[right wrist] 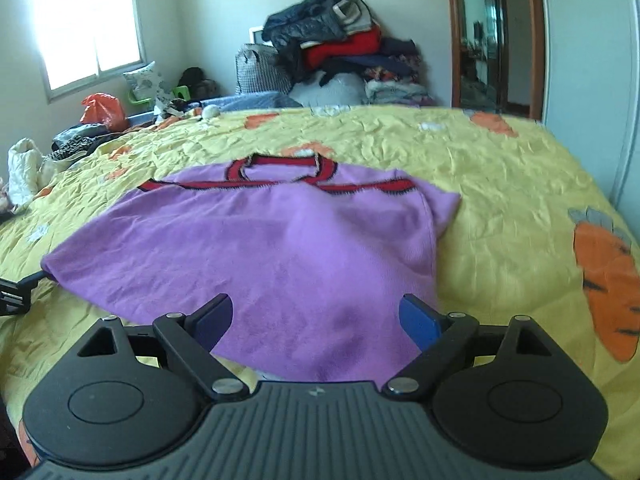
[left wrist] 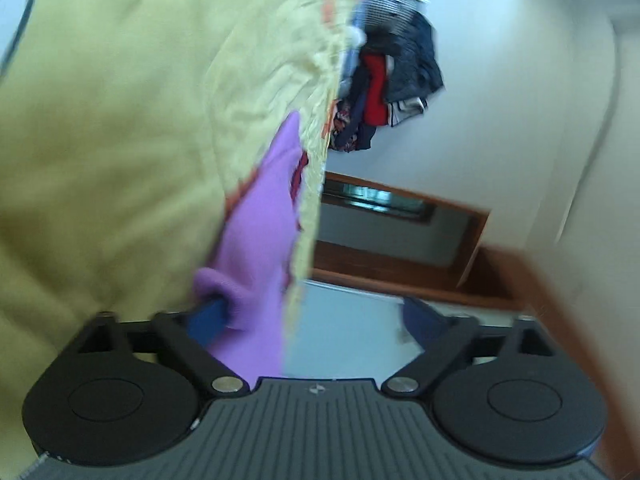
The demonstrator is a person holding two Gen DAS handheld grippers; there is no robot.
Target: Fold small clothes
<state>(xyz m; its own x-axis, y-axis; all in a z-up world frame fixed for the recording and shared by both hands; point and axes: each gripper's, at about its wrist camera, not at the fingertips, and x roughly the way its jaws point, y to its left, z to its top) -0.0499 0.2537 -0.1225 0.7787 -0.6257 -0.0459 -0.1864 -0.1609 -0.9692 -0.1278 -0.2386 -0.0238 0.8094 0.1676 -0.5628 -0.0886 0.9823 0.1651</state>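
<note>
A purple knitted sweater (right wrist: 256,240) with red-and-black trim at the collar lies spread flat on a yellow carrot-print bedspread (right wrist: 500,184). My right gripper (right wrist: 318,320) is open, its blue fingers wide apart just above the sweater's near hem and pressing on nothing. The left wrist view is rolled sideways, so the bedspread (left wrist: 120,140) fills its left side. My left gripper (left wrist: 316,320) is open too. A corner of the sweater (left wrist: 256,232) drapes against its left finger (left wrist: 208,322), while the other finger stands free. A black part of the left gripper (right wrist: 12,296) shows at the sweater's left corner.
A pile of dark and red clothes (right wrist: 340,52) sits beyond the bed's far edge, also in the left wrist view (left wrist: 388,80). A window (right wrist: 88,28) and an orange bag (right wrist: 102,112) are far left. A wood-framed doorway (right wrist: 484,36) stands far right.
</note>
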